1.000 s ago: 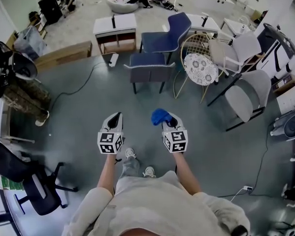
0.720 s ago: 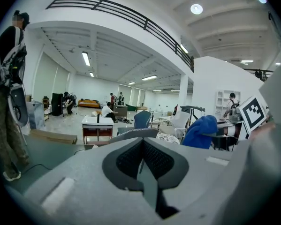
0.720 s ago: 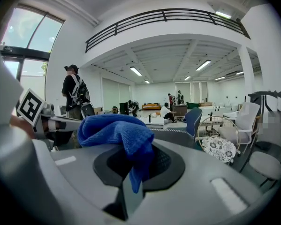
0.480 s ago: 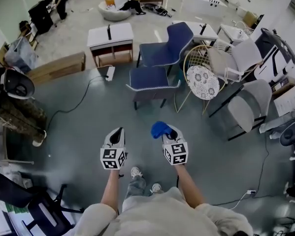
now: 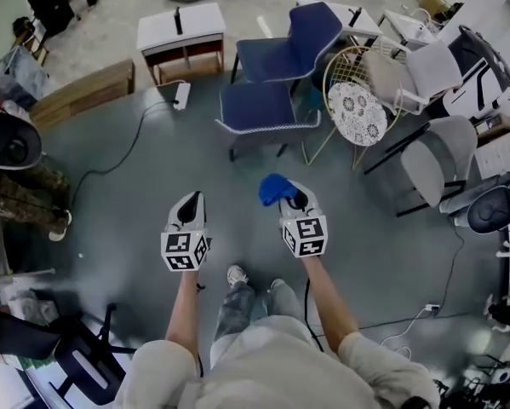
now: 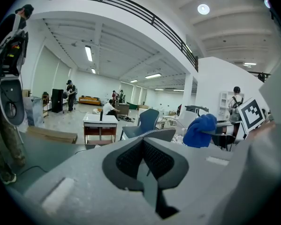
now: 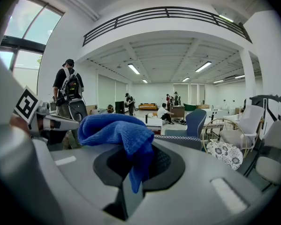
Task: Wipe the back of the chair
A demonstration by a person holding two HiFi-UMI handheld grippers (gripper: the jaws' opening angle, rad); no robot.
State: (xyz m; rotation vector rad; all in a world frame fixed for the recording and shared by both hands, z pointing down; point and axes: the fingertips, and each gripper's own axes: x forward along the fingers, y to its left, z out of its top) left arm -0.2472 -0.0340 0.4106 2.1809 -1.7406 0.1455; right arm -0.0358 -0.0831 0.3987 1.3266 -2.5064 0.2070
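Observation:
My right gripper (image 5: 290, 198) is shut on a crumpled blue cloth (image 5: 274, 189), which bulges out over its jaws (image 7: 119, 132). My left gripper (image 5: 192, 204) is shut with nothing between its jaws (image 6: 143, 144). Both are held at waist height over grey floor, well short of a dark blue chair (image 5: 256, 113) with a white-trimmed back edge, seen ahead in both gripper views (image 6: 152, 134) (image 7: 178, 138). A second blue chair (image 5: 295, 45) stands behind it.
A round wire chair with a floral cushion (image 5: 359, 109) and grey and white chairs (image 5: 429, 164) crowd the right. A white low table (image 5: 178, 32) stands at the back, a cable (image 5: 123, 160) runs across the floor, and a black office chair (image 5: 42, 339) sits at lower left. People stand far off.
I have walked forward: the blue chairs and table have drawn nearer and shifted up in the head view. Both grippers keep their pose, the cloth still held.

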